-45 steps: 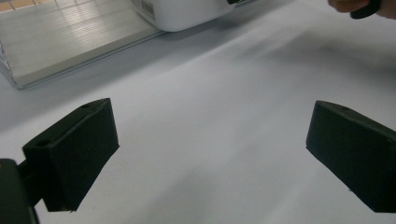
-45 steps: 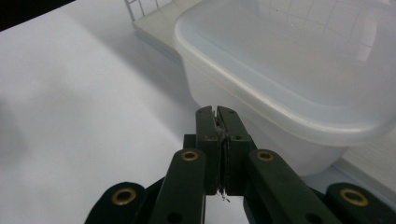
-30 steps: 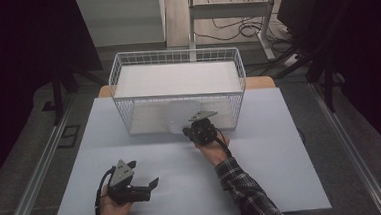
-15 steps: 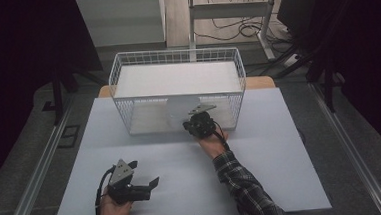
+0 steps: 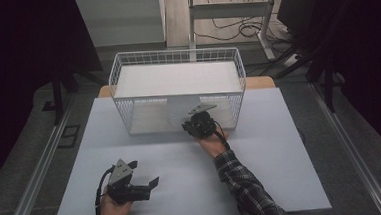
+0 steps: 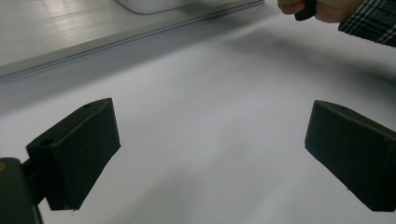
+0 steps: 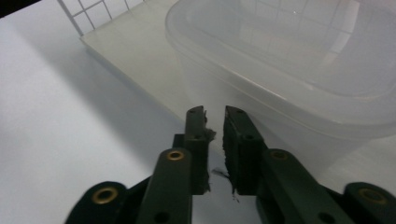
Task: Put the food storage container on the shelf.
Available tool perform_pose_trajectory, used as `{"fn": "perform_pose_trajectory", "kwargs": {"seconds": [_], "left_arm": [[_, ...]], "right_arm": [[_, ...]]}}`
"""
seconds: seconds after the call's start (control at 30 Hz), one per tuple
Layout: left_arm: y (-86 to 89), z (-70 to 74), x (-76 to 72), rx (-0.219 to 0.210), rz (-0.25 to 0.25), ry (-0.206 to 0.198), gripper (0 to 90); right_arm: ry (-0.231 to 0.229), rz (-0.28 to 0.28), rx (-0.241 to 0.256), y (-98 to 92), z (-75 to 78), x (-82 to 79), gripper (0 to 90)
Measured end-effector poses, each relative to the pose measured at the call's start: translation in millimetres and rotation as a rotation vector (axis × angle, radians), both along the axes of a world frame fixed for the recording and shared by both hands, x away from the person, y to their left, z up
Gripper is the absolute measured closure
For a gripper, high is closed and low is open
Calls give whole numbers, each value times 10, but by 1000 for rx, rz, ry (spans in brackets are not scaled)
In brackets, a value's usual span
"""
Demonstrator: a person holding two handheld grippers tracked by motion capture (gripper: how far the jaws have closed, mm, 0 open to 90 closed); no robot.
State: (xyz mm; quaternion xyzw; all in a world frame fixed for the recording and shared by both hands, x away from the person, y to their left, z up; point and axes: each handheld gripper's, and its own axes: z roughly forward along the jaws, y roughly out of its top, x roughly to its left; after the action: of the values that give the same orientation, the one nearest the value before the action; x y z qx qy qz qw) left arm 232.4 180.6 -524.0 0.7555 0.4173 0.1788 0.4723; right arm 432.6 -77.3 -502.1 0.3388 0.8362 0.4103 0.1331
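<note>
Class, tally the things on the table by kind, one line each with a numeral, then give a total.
Wire basket: 1
Clear plastic container: 1
Hand-held grippers, left and right: 2
Total: 4

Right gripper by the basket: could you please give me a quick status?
Right gripper nearly shut, holding nothing, at the clear plastic container inside the wire basket. Left gripper open, idle over the table. Nothing in the way.

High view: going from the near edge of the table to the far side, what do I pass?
Left gripper with its jaws apart → right gripper at the basket front → translucent plastic container → white wire basket → floor cables.
</note>
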Motion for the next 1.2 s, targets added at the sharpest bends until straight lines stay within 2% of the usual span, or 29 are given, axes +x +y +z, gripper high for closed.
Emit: {"fn": "perform_pose_trajectory", "kwargs": {"seconds": [0.5,0.7,0.83,0.93,1.07,1.2], "left_arm": [[-11,-7,5,4,-7,7,26],[-10,-12,9,-5,-19,16,21],[-11,-23,17,-15,-30,27,15],[-12,-33,24,-20,-37,38,15],[-10,-34,25,-21,-42,29,15],[-10,-34,23,-21,-45,20,14]], "right_arm": [[-10,40,22,-46,107,-162,472],[10,68,21,-59,121,-228,341],[0,81,5,-76,114,-272,286],[-1,84,17,-95,119,-299,241],[-8,99,32,-126,134,-343,183],[-14,112,24,-140,129,-403,137]]}}
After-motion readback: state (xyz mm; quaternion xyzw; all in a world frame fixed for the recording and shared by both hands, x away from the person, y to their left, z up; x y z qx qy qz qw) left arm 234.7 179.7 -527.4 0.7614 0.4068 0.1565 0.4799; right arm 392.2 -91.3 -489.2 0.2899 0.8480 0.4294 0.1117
